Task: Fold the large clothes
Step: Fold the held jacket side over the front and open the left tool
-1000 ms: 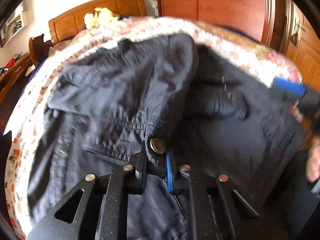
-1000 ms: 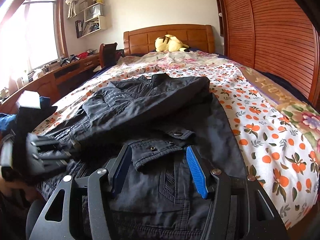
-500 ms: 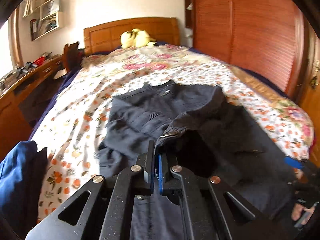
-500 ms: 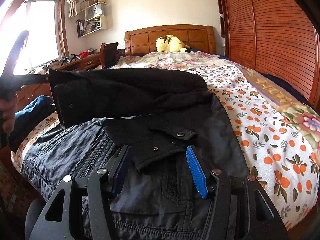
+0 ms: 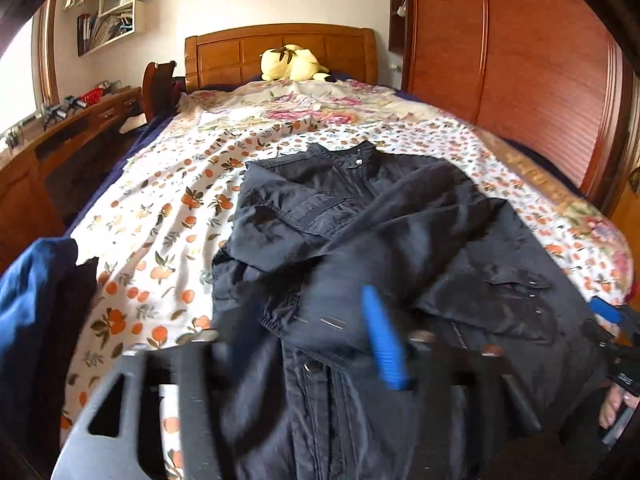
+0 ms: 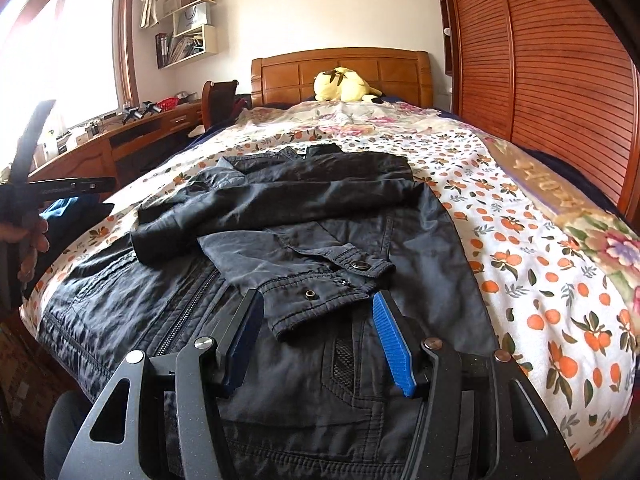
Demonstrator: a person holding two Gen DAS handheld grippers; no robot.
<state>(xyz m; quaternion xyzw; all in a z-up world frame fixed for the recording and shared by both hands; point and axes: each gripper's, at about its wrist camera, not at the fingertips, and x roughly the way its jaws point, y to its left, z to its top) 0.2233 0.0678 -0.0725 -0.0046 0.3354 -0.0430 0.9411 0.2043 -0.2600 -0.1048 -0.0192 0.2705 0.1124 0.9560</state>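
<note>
A dark jacket (image 6: 304, 248) is seen spread across the near half of a bed (image 6: 540, 248) with an orange-print sheet, front up, collar toward the far headboard and hem at the near edge. Half a second ago the left sleeve (image 6: 256, 200) was held up in the shut left gripper (image 5: 316, 336); it has now been released and lies across the chest of the jacket, running from the far right down to the near left. The left gripper is shown opened wide, its outline blurred by motion, with nothing between the blue pads (image 5: 382, 340), and is lifted clear above the left side of the garment. The right gripper (image 6: 316, 332) has not moved over the last second: it is parted wide and empty, set low just above the cloth, with the cuff (image 6: 324, 288) of the right sleeve, snap buttons showing, lying between and just beyond its pads without being pinched. With both sleeves laid inward over the front, the sleeve stage of the fold is judged to be done; a fold of the body, hem toward collar, is thought to remain. A yellow plush toy (image 6: 344, 86) rests by the headboard, far from the work, and a blue garment (image 5: 36, 308) is bunched at the near left edge of the bed.
</note>
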